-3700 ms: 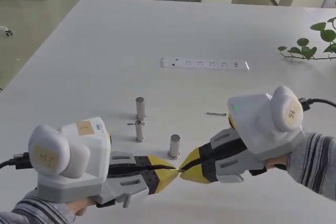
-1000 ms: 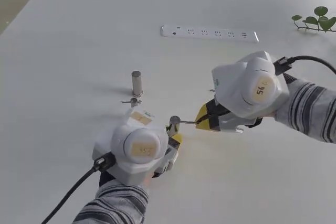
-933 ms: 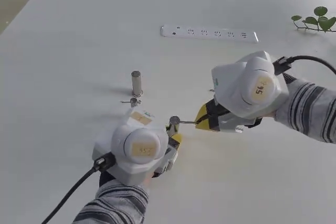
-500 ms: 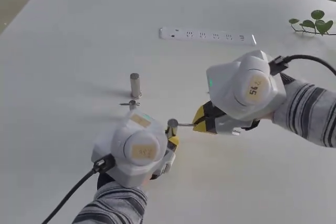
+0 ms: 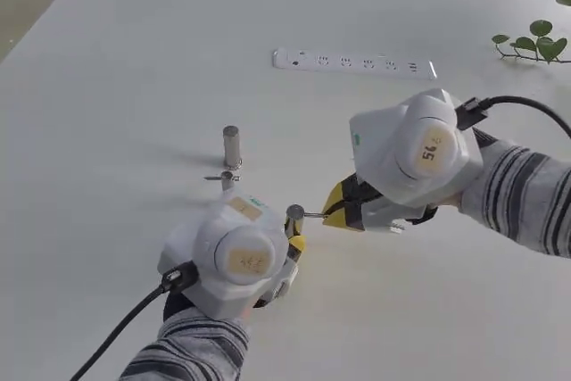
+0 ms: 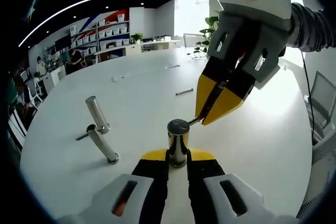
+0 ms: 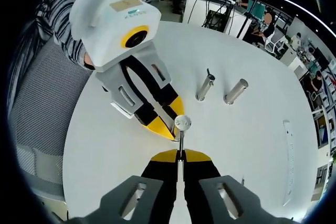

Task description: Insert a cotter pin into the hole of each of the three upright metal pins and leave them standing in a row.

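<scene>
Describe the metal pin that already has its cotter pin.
On the table, this side of the power strip, find the row of three. It is the middle pin, between the bare far pin and the near pin clamped in the left gripper. It alone has a cotter pin crosswise through its top, free of any gripper.

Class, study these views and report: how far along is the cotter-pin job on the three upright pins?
Done: the middle pin has a fitted cotter pin across its top. In hand: the left gripper clamps the near pin while the right gripper holds a second cotter pin to its top; not clearly through. Left: the far pin shows no cotter; a spare cotter pin lies on the table.
</scene>
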Action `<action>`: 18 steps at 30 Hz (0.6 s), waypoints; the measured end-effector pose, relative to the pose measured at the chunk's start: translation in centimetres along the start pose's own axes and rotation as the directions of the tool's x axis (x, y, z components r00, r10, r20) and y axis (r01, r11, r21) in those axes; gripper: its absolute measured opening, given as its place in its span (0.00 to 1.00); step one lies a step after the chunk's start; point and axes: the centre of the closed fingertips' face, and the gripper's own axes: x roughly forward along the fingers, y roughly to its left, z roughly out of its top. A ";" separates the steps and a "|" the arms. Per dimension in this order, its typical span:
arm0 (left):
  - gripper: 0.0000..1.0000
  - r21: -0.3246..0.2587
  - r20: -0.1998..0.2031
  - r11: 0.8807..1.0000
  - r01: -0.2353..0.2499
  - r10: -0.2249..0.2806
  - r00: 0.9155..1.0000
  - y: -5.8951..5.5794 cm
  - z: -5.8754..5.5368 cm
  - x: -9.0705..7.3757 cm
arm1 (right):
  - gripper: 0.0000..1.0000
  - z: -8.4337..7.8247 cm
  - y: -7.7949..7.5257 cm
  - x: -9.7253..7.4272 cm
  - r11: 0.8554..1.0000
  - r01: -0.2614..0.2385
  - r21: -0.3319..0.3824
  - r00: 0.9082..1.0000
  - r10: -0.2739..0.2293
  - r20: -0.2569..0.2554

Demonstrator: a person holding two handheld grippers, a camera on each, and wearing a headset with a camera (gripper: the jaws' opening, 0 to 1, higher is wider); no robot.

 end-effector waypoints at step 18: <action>0.09 -0.014 -0.001 1.000 -0.002 0.002 1.000 0.0 0.0 0.2 | 0.00 1.3 -0.1 0.9 0.998 0.034 0.044 0.997 -0.036 0.062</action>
